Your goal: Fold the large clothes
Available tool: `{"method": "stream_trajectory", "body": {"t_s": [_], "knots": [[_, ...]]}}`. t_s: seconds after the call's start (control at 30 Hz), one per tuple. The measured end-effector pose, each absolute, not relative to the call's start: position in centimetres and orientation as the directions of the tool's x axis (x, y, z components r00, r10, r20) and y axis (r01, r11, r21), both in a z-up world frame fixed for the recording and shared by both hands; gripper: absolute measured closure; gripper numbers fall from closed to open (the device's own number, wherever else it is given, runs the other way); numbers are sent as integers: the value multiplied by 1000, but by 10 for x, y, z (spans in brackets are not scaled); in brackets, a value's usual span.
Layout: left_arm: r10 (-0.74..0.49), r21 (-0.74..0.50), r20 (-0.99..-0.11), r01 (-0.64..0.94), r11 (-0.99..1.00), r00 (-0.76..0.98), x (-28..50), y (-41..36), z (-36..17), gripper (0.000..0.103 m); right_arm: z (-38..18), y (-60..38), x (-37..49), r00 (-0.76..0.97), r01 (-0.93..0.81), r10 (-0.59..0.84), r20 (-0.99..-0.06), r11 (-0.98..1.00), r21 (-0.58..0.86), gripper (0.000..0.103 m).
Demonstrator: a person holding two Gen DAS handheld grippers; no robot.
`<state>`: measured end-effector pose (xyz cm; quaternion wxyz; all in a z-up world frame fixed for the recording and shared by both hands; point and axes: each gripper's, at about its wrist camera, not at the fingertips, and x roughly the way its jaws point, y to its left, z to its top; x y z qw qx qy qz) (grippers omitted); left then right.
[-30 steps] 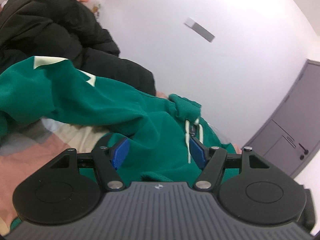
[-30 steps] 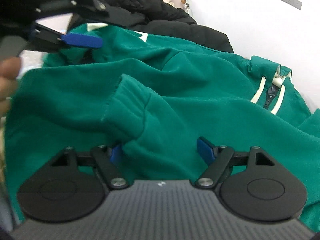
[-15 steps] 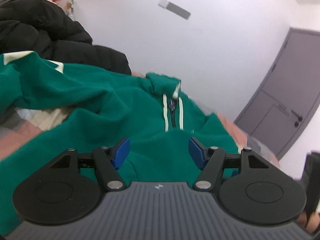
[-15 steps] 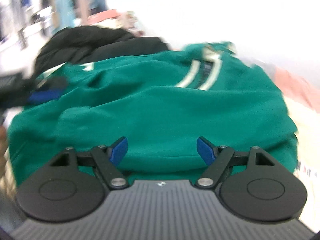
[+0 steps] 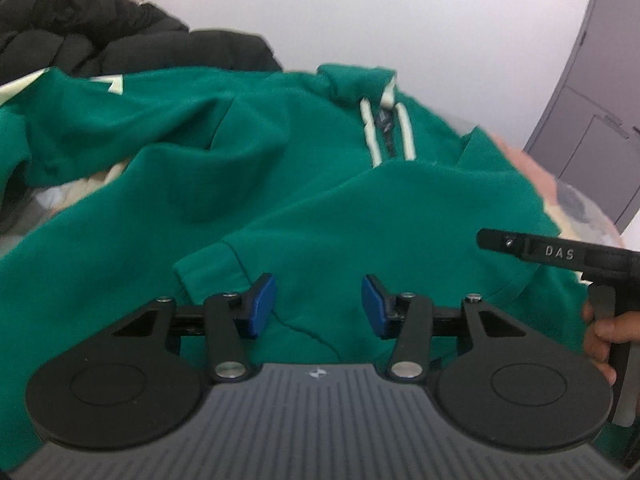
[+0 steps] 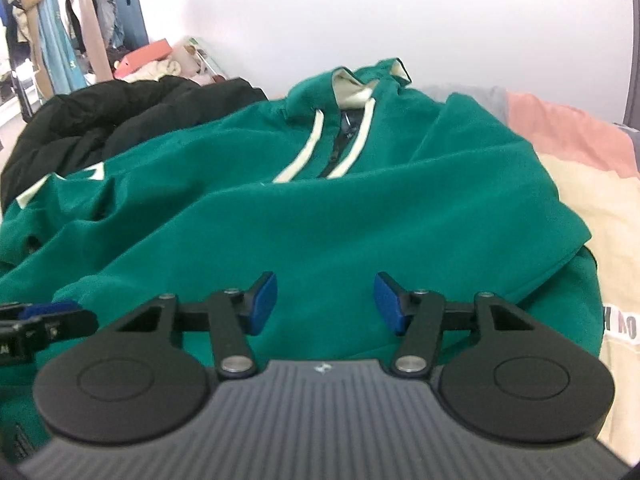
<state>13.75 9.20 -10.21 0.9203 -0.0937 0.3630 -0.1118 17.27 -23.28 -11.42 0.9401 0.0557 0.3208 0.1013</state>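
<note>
A large green sweatshirt (image 5: 280,168) with cream stripes beside its zip collar (image 5: 386,128) lies spread on the bed, one sleeve folded across its body. My left gripper (image 5: 319,306) hovers low over that sleeve's cuff (image 5: 212,264). Its jaws are closing, with green fabric showing between the blue pads (image 5: 262,306) but not pinched. My right gripper (image 6: 325,304) is over the sweatshirt (image 6: 320,208) near its lower right part, jaws also closing and not pressing cloth. Each gripper shows in the other's view: the right gripper (image 5: 560,252) and the left gripper (image 6: 44,316).
A black padded jacket (image 6: 100,120) is heaped behind the sweatshirt on the left. Pink and cream bedding (image 6: 592,184) shows on the right. A white wall stands close behind, a grey door (image 5: 600,80) is on the right, and clothes hang on a rack (image 6: 60,32) at the far left.
Both views have rolled level and swung to face the collar as the grippers moved over the sweatshirt. Both pairs of jaws stand narrower. The cuff seen between the right jaws earlier is gone from them.
</note>
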Motion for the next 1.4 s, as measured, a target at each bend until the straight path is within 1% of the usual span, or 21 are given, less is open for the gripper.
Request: {"method": "stream_trajectory", "body": {"t_s": [0.13,0.27,0.4,0.53,0.6,0.7,0.83,0.97,1.03,1.13,1.2,1.3,1.33,1.4], "knots": [[-261,-254,-679,114,960,686,142,97,-114,50,-127,-235,178,760,-142,216,-613,976,167,49],[-261,-264,-680,103,959,685,142,99,-117,50,-142,-236,180,741,-132,208,-638,977,166,49],[-285,-328,-626,86,941,726,136,110,-109,50,-142,-236,177,750,-111,196,-632,979,171,49],[-251,-370,-582,23,929,774,130,126,-93,49,-140,-236,173,755,-106,182,-629,982,158,49],[-244,-395,-559,5,919,792,126,134,-84,45,-139,-236,171,753,-103,184,-631,981,162,49],[-212,-403,-528,-23,915,823,123,146,-72,42,-137,-237,169,754,-104,181,-632,982,156,49],[-129,-343,-504,-61,938,854,123,164,-57,40,-135,-238,167,759,-109,173,-627,984,139,49],[-20,-367,-499,-190,911,866,121,205,-44,39,-134,-240,168,761,-104,170,-626,984,141,49],[5,-397,-513,-242,886,859,123,232,-39,34,-134,-241,169,761,-100,174,-625,983,151,49],[-4,-453,-559,-301,839,829,127,271,-39,27,-136,-241,169,761,-101,177,-624,983,157,49],[-34,-495,-576,-315,810,817,125,288,-46,13,-138,-239,168,764,-105,179,-620,982,155,48],[-142,-640,-567,-326,696,811,121,306,-65,13,-140,-240,168,765,-104,191,-615,979,175,47],[-166,-685,-545,-323,653,822,122,311,-70,13,-140,-241,168,765,-100,194,-615,978,184,47],[-176,-756,-498,-325,568,849,119,320,-79,12,-140,-240,168,765,-96,198,-612,976,196,47]]}}
